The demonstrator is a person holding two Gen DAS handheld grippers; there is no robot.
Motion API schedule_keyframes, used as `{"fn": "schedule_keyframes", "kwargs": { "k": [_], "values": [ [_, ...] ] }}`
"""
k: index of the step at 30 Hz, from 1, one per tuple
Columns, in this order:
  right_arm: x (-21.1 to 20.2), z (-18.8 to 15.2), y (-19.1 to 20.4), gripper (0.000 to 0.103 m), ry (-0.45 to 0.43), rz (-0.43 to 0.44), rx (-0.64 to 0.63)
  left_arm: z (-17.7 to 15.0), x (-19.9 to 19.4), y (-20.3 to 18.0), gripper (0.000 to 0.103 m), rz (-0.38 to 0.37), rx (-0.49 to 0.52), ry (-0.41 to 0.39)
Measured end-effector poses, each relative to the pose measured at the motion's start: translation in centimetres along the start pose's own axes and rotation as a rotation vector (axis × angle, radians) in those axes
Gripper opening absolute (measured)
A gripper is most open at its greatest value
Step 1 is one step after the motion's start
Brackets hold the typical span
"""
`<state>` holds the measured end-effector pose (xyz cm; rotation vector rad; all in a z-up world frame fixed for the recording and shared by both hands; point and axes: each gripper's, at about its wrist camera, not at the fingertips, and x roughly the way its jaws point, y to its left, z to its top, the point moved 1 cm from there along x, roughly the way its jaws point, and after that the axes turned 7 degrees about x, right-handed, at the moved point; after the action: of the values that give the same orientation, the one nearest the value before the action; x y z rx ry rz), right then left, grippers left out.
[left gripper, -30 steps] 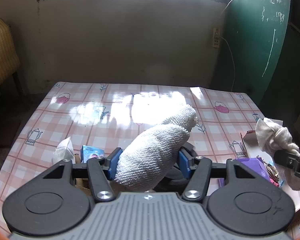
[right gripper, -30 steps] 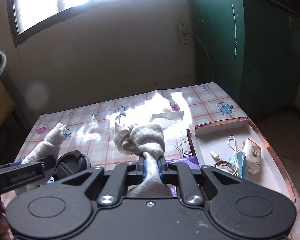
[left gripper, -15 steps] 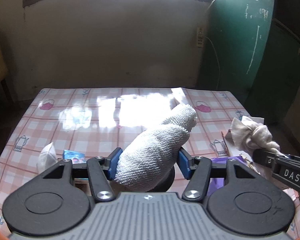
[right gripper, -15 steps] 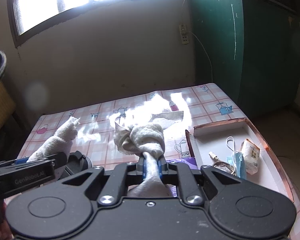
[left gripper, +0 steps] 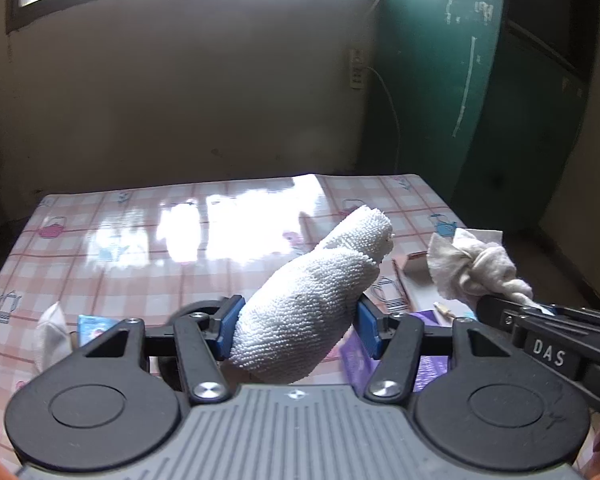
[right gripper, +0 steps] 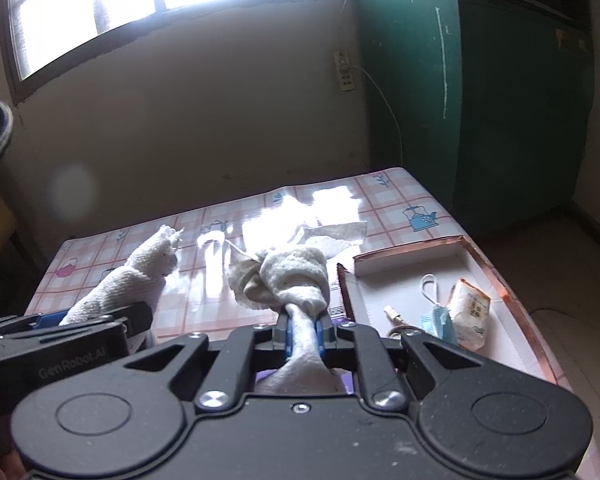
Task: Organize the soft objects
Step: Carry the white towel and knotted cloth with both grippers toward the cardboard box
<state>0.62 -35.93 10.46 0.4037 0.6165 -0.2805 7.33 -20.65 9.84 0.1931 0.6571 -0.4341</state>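
Observation:
A rolled white terry towel [left gripper: 316,300] is pinched between the blue pads of my left gripper [left gripper: 296,328], held up over the checked table [left gripper: 140,248]. The same towel [right gripper: 132,276] shows at the left of the right wrist view, beside the left gripper's body. My right gripper [right gripper: 303,332] is shut on a knotted off-white cloth [right gripper: 288,276], gripping it just below the knot. That knotted cloth [left gripper: 476,270] appears at the right edge of the left wrist view, close beside the towel's tip.
A shallow copper-rimmed box [right gripper: 488,264] at the table's right holds a face mask [right gripper: 440,320], a small packet [right gripper: 474,312] and a clip. A purple item [left gripper: 356,356] lies below the grippers. A white pouch [left gripper: 50,332] and blue packet [left gripper: 96,326] lie front left. A flat cloth [right gripper: 340,232] lies mid-table.
The left gripper with the towel has swung to the right, toward the knotted cloth and the box. The right gripper has shifted only slightly. Both grips are unchanged.

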Motion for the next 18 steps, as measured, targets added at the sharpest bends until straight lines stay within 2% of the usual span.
{"fn": "schedule_keyframes", "kwargs": {
  "k": [18],
  "values": [
    [-0.4,0.8,-7.2,0.014,-0.006,-0.104,0.078,0.5,2.4,-6.1,0.06,-0.136,0.08,0.016]
  ]
}}
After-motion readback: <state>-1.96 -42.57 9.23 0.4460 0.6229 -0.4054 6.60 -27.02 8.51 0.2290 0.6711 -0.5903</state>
